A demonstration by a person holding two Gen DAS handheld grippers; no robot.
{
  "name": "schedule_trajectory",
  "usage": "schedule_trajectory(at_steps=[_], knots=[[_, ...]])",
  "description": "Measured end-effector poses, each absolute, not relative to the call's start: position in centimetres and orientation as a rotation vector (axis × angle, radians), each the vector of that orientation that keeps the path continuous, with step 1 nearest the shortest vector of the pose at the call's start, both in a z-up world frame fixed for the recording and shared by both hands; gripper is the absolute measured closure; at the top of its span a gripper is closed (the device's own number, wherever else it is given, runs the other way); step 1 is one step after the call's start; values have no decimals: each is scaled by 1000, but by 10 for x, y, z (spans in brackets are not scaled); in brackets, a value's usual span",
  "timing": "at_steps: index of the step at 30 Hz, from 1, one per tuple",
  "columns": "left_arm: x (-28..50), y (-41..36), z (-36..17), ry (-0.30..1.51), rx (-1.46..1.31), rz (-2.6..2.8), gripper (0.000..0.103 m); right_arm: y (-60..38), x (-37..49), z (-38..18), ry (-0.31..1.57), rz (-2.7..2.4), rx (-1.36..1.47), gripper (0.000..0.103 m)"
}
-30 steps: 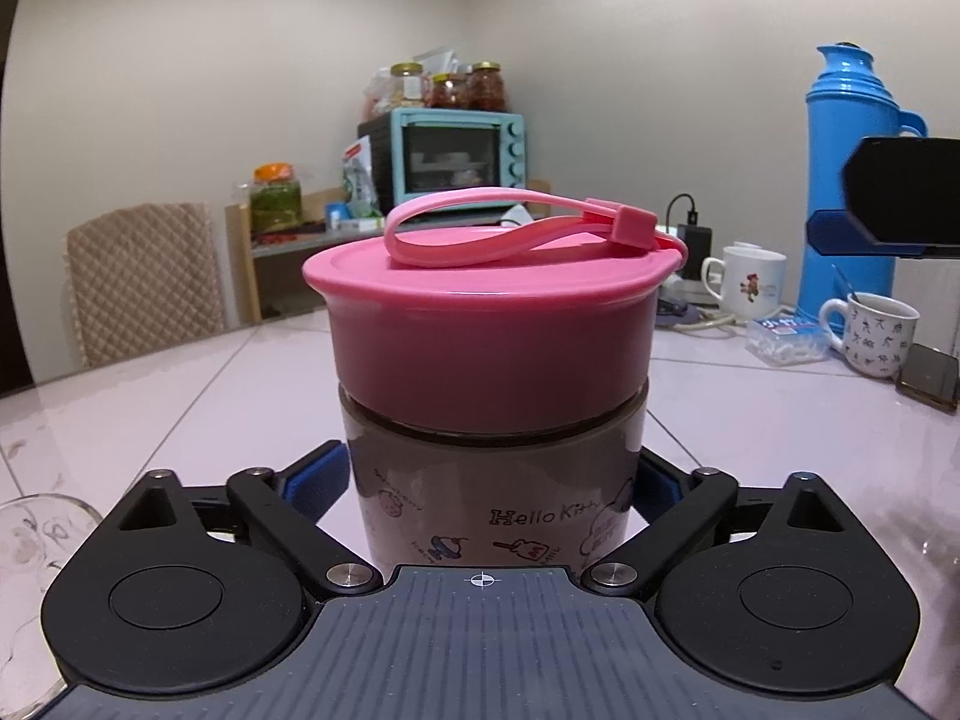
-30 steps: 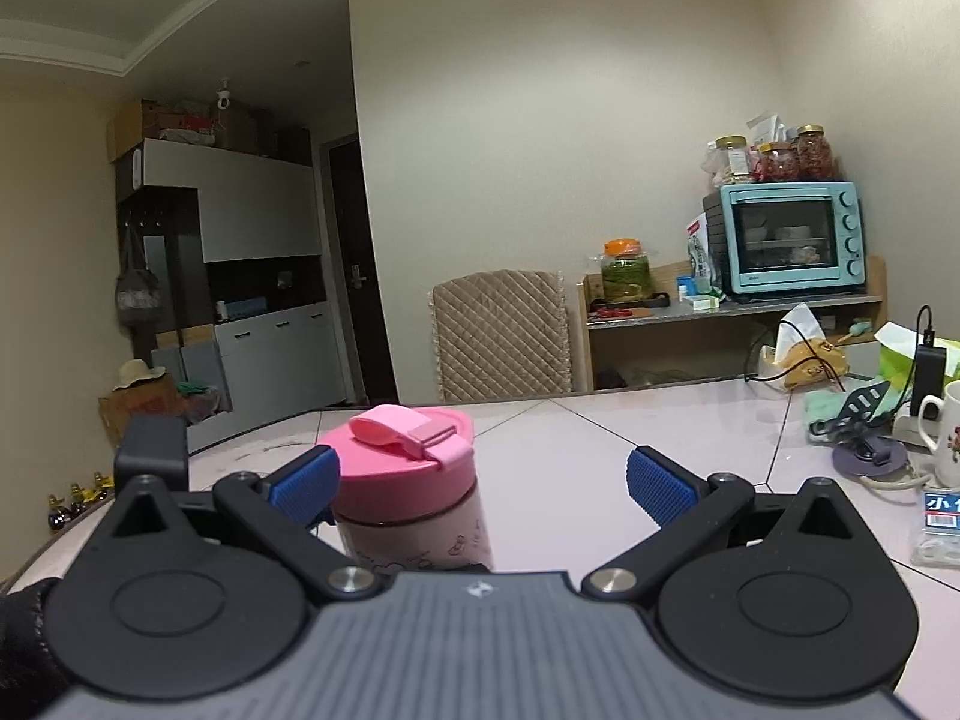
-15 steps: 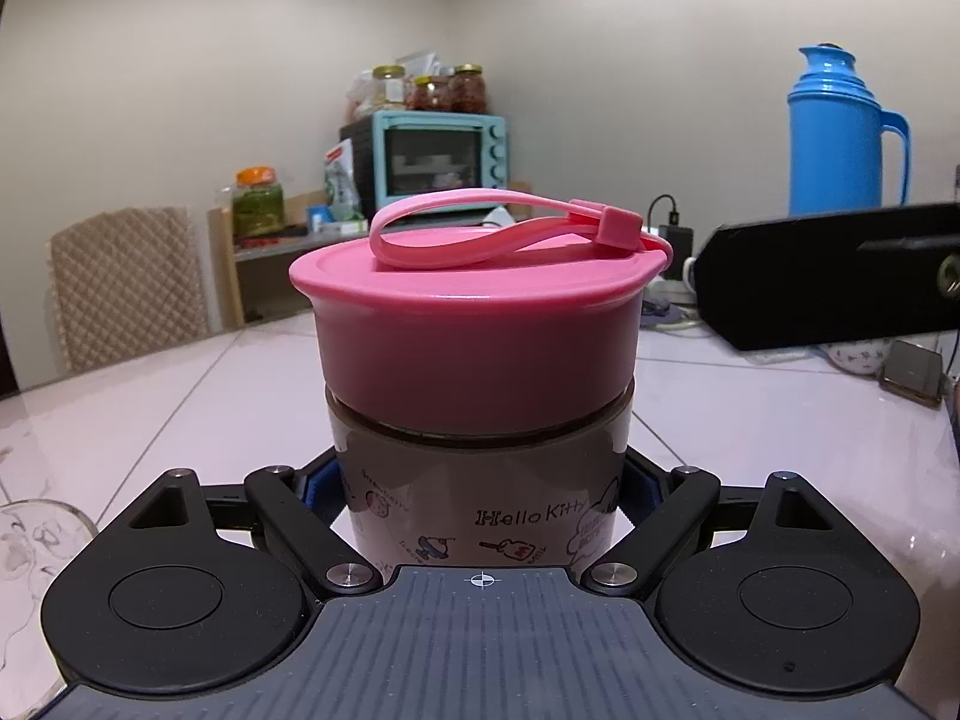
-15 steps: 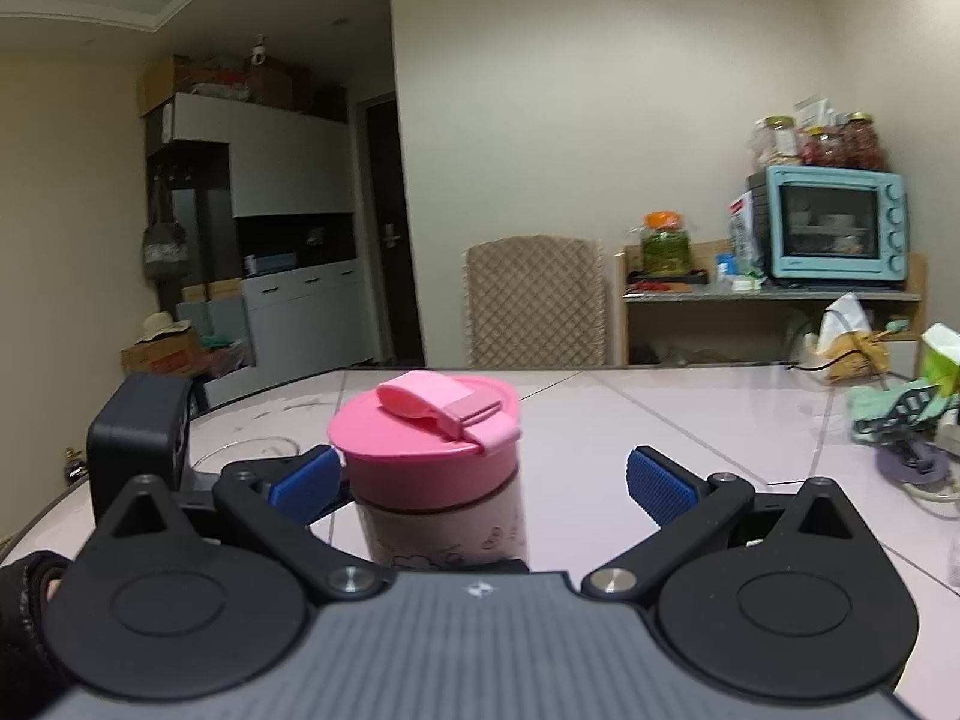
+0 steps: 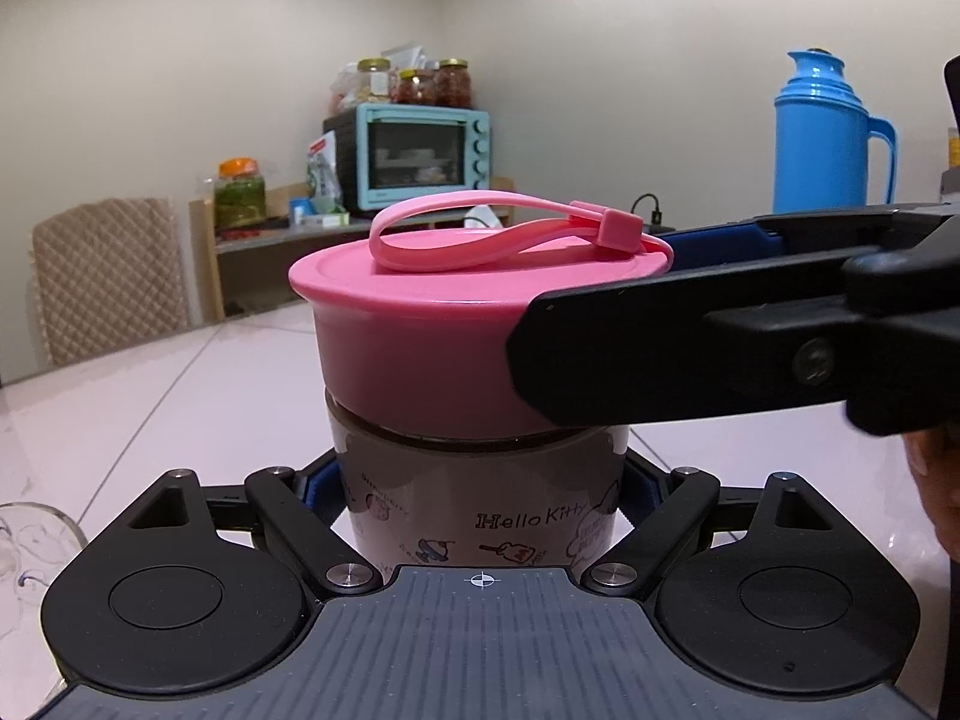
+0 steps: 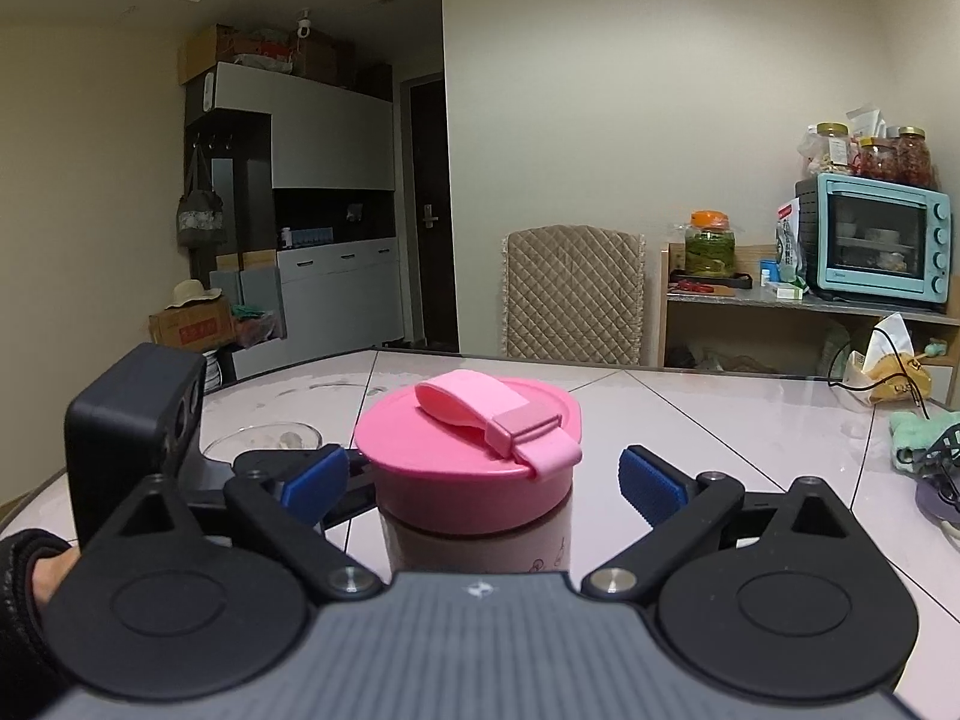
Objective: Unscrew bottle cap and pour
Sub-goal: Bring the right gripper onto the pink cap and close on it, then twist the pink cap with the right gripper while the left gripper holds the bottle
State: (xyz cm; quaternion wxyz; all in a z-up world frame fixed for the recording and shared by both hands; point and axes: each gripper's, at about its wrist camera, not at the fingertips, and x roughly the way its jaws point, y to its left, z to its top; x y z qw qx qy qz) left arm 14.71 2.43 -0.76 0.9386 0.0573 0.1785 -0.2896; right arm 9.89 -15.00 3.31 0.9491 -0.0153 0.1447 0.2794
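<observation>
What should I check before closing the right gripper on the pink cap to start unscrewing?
1. Left gripper clamps the bottle body: ok, pads pressed on both sides.
2. Right gripper open: ok, gaps between pads and pink cap.
3. Cap sits between the right fingers: ok in both views.
4. Fingers level with the cap's side wall, not the body: ok.
5. Pink strap out of the pads' way: ok, it lies on top.
6. Cap tightness: cannot tell.
</observation>
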Motion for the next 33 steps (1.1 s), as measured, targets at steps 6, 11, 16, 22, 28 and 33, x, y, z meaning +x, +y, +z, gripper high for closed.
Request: schedule_trajectory(at_steps=[6, 11, 16, 22, 28, 33], knots=[[142, 23, -8, 357, 139, -618, 13, -149, 93, 32, 302, 575, -49, 6], [139, 21, -8, 358, 148, -645, 13, -148, 93, 28, 311, 583, -54, 9], [137, 21, -9, 355, 153, -661, 13, -146, 94, 25, 316, 594, -61, 13], [135, 22, -11, 348, 151, -669, 13, -145, 98, 23, 319, 587, -63, 16], [135, 23, -13, 342, 154, -673, 13, -147, 101, 20, 315, 595, -46, 17], [136, 23, -14, 339, 154, -681, 13, -151, 106, 21, 315, 632, -65, 18]])
